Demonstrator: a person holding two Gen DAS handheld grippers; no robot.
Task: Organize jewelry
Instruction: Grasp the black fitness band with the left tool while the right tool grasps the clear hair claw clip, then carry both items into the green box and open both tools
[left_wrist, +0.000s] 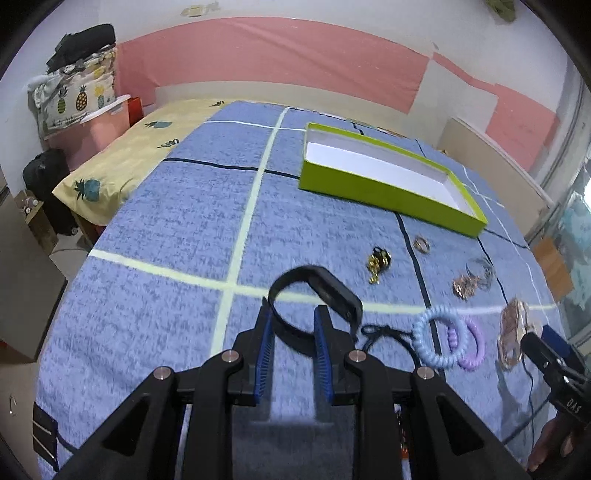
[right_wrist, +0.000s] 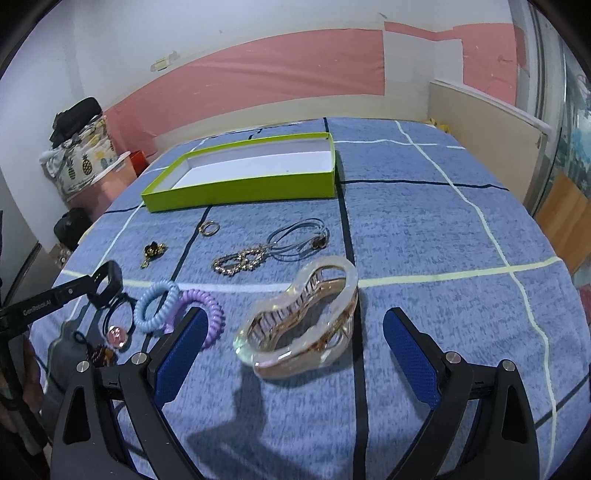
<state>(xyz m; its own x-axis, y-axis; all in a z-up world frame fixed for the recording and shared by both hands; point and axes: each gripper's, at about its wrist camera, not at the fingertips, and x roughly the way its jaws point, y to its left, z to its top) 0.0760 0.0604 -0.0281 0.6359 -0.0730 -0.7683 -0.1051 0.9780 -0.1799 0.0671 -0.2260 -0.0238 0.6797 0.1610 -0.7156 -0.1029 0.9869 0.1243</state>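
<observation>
Left wrist view: one green box (left_wrist: 384, 192), lidless with a white floor, lies on the blue checked bedspread (left_wrist: 177, 229) at the far side. In front of it lie one pair of small rings (left_wrist: 421, 244), one black-and-gold brooch (left_wrist: 377, 263), one rhinestone chain (left_wrist: 466, 288) touching one blue cord necklace (left_wrist: 480, 271), two coil hair ties, light blue (left_wrist: 437, 338) and purple (left_wrist: 471, 343), overlapping, and one clear hair claw (left_wrist: 515, 334). The left gripper (left_wrist: 293, 352) points toward the box; its blue-padded fingers (left_wrist: 265, 354) pinch one black wristband (left_wrist: 321, 291), whose loop stands up between and beyond them, raised above the cloth. A thin black cord (left_wrist: 388, 334) lies just to the right of the band.

Right wrist view: the right gripper (right_wrist: 291, 350) hovers low with its fingers (right_wrist: 408, 354) spread wide, one on each side of the hair claw (right_wrist: 299, 317), apart from it. The claw rests on the bedspread (right_wrist: 424, 229) near a pale stripe. One pink bead charm (right_wrist: 117, 336) lies by the coil ties (right_wrist: 157, 306). The box (right_wrist: 240, 184) lies well beyond, its near wall facing the grippers. Open cloth extends to the right of the claw as far as the bed edge; the jewellery crowds the left side.
</observation>
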